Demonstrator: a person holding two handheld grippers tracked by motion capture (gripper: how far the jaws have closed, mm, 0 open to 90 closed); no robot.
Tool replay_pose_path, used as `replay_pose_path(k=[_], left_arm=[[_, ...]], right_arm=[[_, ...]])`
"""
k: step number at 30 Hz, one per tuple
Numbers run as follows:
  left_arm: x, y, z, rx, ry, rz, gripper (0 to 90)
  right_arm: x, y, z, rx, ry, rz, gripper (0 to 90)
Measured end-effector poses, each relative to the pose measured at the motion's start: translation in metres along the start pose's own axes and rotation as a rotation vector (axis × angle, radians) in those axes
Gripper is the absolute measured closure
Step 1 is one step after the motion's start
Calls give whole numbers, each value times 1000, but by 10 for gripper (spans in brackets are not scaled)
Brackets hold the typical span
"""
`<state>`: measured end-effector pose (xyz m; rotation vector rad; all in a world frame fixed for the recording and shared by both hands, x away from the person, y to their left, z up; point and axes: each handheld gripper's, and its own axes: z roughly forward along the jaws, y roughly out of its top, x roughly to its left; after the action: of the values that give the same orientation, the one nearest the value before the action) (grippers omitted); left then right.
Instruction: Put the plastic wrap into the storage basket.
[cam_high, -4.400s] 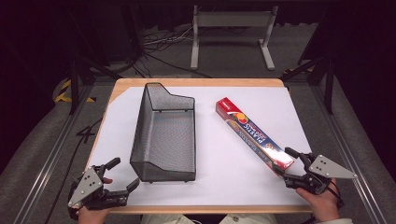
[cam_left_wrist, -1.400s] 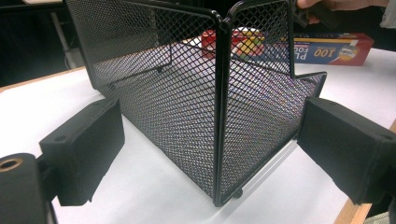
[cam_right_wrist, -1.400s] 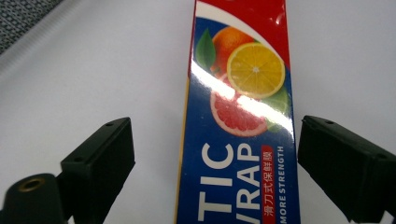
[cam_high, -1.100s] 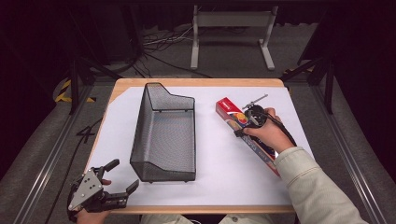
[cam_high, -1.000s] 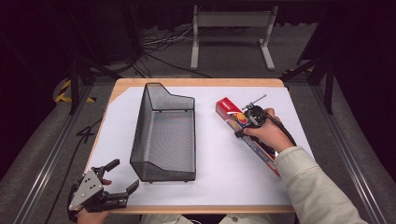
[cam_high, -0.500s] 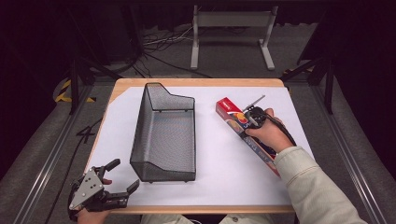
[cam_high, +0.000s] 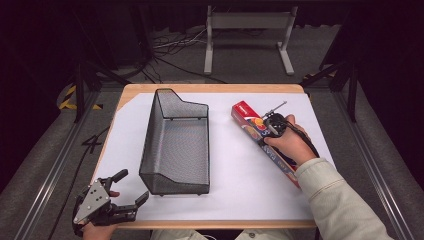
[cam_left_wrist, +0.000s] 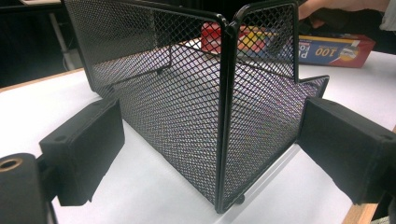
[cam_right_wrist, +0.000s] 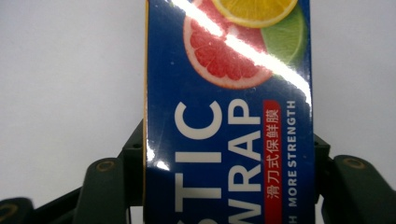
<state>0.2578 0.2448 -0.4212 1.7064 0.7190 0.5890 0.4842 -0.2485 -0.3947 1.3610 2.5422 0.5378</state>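
Observation:
A long blue and red plastic wrap box (cam_high: 249, 120) lies slantwise on the white sheet, right of the basket. My right gripper (cam_high: 274, 125) is down over its middle. In the right gripper view the box (cam_right_wrist: 229, 93) fills the space between the jaws, which press on both its long sides, so the right gripper (cam_right_wrist: 229, 151) is shut on it. The black mesh basket (cam_high: 150, 145) stands left of centre. My left gripper (cam_high: 133, 185) rests open at the table's front left, its pads (cam_left_wrist: 88, 144) standing either side of the basket's near corner (cam_left_wrist: 224, 116) without touching it.
The white sheet (cam_high: 235, 175) covers a wooden table whose edge (cam_high: 215, 223) runs along the front. A metal stand (cam_high: 247, 22) and cables lie on the floor beyond the far edge. The box's end (cam_left_wrist: 336, 46) appears behind the basket in the left gripper view.
The right gripper has left the front right corner and come onto the box's middle. Over the last second it has barely shifted. The left gripper has stayed put.

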Motion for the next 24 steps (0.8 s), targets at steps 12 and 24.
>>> replay_pose_path(k=[12, 24], left_arm=[[0, 1, 1, -4, 0, 3, 83], [0, 1, 2, -3, 2, 2, 83]], right_arm=[[5, 1, -38, -133, 46, 25, 403], [13, 1, -68, -247, 74, 33, 403]])
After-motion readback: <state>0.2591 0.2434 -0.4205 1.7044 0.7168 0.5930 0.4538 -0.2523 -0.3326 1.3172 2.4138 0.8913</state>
